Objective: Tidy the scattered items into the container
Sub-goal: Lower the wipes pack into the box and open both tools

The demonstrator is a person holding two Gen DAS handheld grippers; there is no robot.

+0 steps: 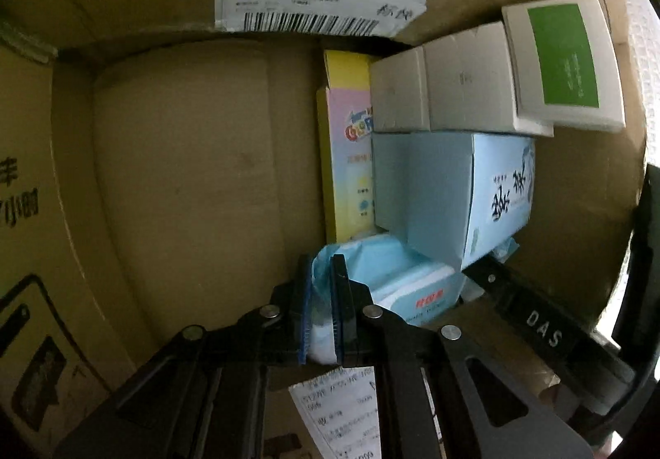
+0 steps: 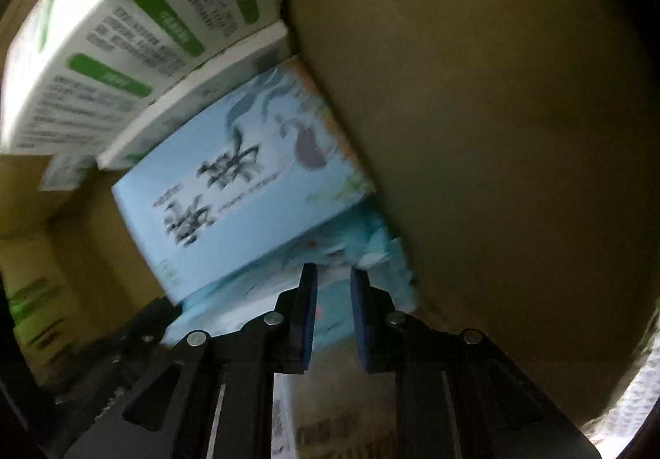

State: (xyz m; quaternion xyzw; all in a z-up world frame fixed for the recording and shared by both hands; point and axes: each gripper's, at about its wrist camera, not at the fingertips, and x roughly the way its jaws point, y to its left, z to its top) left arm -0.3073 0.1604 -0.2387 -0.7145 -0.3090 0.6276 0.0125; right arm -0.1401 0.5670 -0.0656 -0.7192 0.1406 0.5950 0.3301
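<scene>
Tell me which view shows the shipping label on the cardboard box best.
The left wrist view: the shipping label sits on the cardboard box flap with its barcode readable. The right wrist view does not show it, only packed boxes and the box wall.

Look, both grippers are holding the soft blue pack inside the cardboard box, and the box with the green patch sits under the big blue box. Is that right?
Almost. Both the left gripper and right gripper do pinch the soft blue pack inside the cardboard box. But the left wrist view shows the green-patch box above the big blue box, not under it.

Both tools angled down — left tool [image 1: 321, 310], right tool [image 2: 333, 318] clamped.
</scene>
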